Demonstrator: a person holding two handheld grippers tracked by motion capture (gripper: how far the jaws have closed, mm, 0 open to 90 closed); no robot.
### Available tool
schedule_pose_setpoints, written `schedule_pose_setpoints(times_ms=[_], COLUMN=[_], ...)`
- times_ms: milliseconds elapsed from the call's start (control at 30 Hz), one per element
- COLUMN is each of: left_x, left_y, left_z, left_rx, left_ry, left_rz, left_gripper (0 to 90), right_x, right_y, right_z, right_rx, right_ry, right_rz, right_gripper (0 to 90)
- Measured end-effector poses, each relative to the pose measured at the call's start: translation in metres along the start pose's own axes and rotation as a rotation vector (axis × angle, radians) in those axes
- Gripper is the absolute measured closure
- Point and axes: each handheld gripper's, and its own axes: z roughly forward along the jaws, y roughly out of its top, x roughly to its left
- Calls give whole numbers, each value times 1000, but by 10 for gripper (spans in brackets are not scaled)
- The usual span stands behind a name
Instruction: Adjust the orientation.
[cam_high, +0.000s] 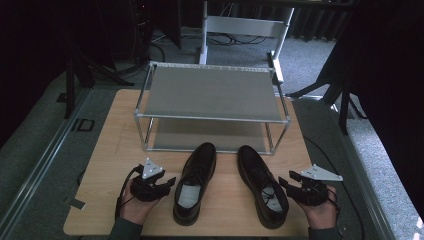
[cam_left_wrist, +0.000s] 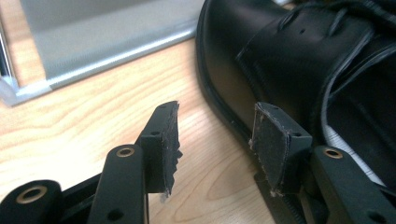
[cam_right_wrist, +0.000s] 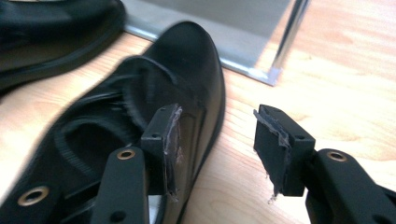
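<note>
Two black leather lace-up shoes sit on the wooden surface near its near edge, toes pointing toward the far edge. The left shoe shows a pale insole inside its opening; the right shoe lies just beside it, angled a little outward at the heel, with dark laces visible. Both are glossy with rounded toes and a welted sole edge. No readable writing shows on either.

Beyond the toes, across the middle of the surface, stands a two-tier metal shoe rack with grey fabric shelves, both bare. The toes stop just short of its lower shelf.

The left claw rests on the surface beside the left shoe's outer side, released, jaws apart with bare wood between them. The right claw lies near the right shoe's heel, also released; in the right gripper view one jaw stands in front of the shoe's opening, the other over bare wood.
</note>
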Motion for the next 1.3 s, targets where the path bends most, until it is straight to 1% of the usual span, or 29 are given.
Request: schedule_pose_setpoints(times_ms=[100,133,167,267,300,333,400,433,500,533,567,633,733,767,867,933,1000,1100,1133,1167,1300], left_x=[0,0,0,-1,-1,-2,-2,-3,-4,-4,-3,-4,-4,-5,-5,-4,-4,-3,-3,-4,-8], left_y=[-3,-3,-6,-9,-9,-11,-13,-14,-15,-16,-16,-17,-17,-18,-18,-19,-20,-20,-19,-19,-16], left_z=[3,3,5,9,9,13,16,20,21,23,23,24,24,25,25,28,31,32,32,32,35], left_rx=[8,8,14,25,25,36,44,55,60,67,67,69,72,73,74,81,85,83,79,81,75], left_ry=[3,3,-1,-11,-11,-19,-24,-29,-27,-28,-31,-31,-31,-27,-29,-47,-55,-68,-71,-68,-71], left_rz=[4,4,5,12,12,17,15,13,16,15,11,11,12,19,18,9,4,-10,-13,-5,3], left_gripper=[513,513,512,512,512,512,512,512,516,516,515,514,516,518,522,536,561,571,576,580,605], right_x=[5,5,12,20,20,24,25,28,29,27,25,21,20,20,20,21,22,24,25,25,27], right_y=[-2,-2,-4,-5,-5,-6,-6,-6,-5,-3,-2,0,1,3,5,6,8,11,12,13,15], right_z=[-12,-12,-18,-17,-17,-12,-9,0,3,11,11,12,13,18,24,28,33,39,41,42,43], right_rx=[-22,-22,-19,17,17,44,54,85,92,106,95,84,85,89,99,107,118,132,133,133,103], right_ry=[47,47,80,101,101,106,104,88,79,69,70,52,50,52,55,56,61,42,38,35,12], right_rz=[-18,-18,-49,-89,-89,-118,-124,-143,-147,-145,-132,-104,-100,-112,-117,-122,-128,-142,-144,-143,-145], right_gripper=[458,458,440,426,426,420,419,419,425,446,458,474,474,482,499,529,563,566,574,589,665])
